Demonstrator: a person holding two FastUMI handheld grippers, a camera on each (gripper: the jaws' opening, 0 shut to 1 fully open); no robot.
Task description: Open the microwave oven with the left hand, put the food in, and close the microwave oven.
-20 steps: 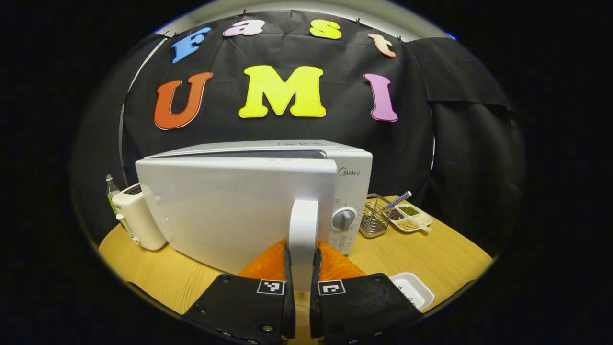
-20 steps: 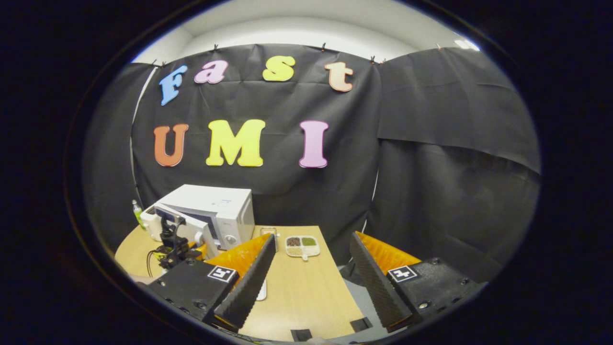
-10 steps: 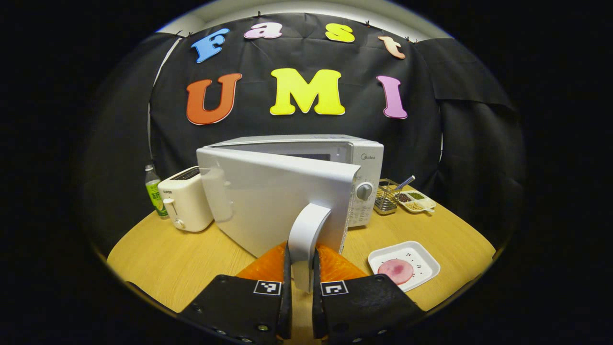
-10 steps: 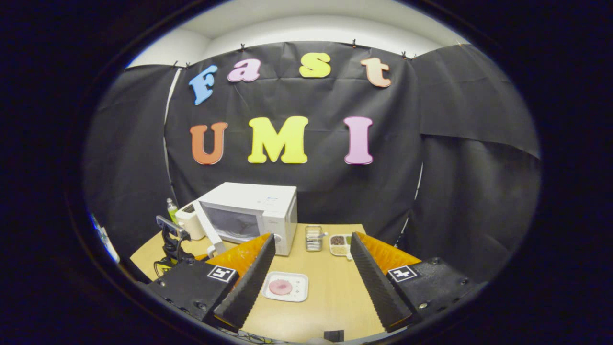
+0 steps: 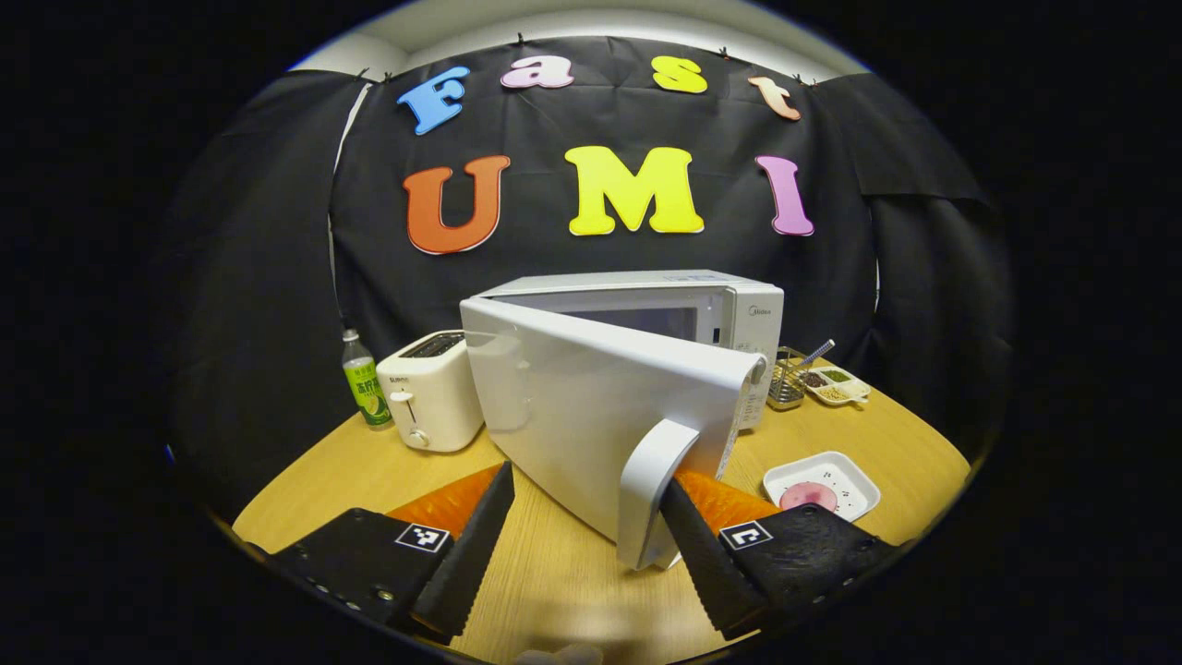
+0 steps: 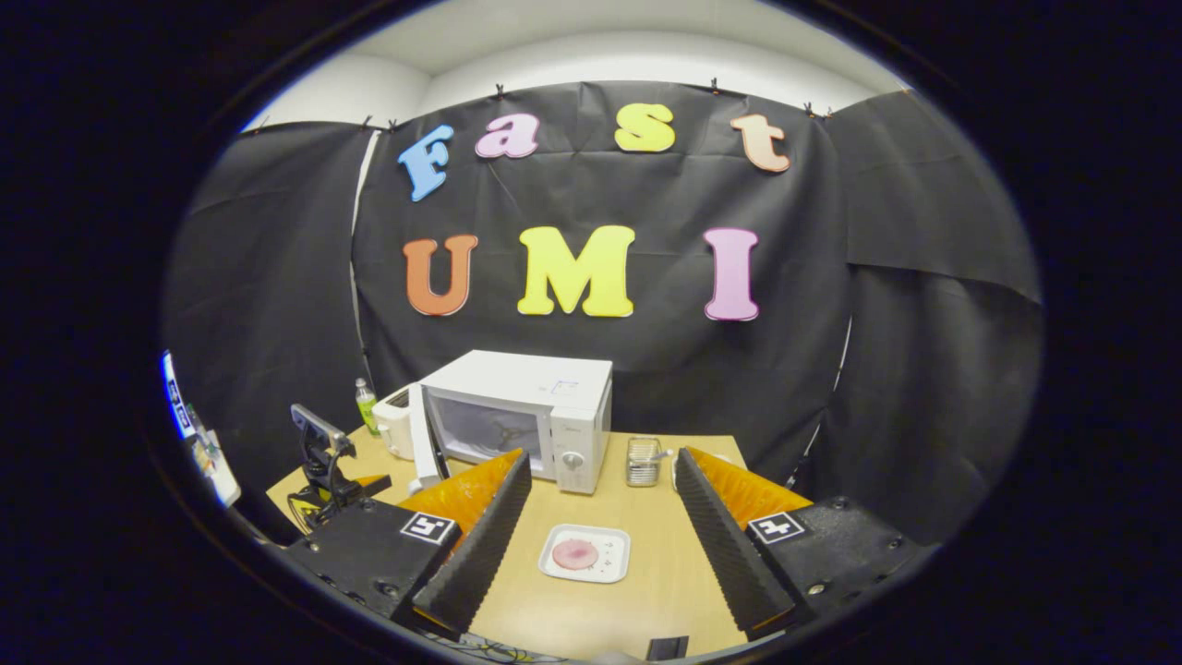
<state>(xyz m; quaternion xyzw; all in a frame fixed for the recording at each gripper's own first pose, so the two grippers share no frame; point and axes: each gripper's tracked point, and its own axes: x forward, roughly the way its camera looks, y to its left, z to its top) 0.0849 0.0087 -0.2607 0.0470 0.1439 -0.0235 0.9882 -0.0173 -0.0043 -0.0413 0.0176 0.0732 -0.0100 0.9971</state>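
Microwave point(image 5: 637, 305) sits at frame centre on the table point(image 5: 554, 573), door point(image 5: 600, 406) swung open toward the camera. Left tongs point(image 5: 582, 545) are released, handle point(image 5: 651, 489) touching the right finger only. Food point(image 6: 575, 553) lies on a white tray point(image 6: 609, 565) at lower centre of the right gripper view, between the spread right tongs point(image 6: 600, 526).

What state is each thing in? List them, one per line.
microwave door: swung open
left gripper: open, handle between its fingers
right gripper: open, holding nothing
food: on white tray, on the table
toaster: upright
bottle: upright, capped
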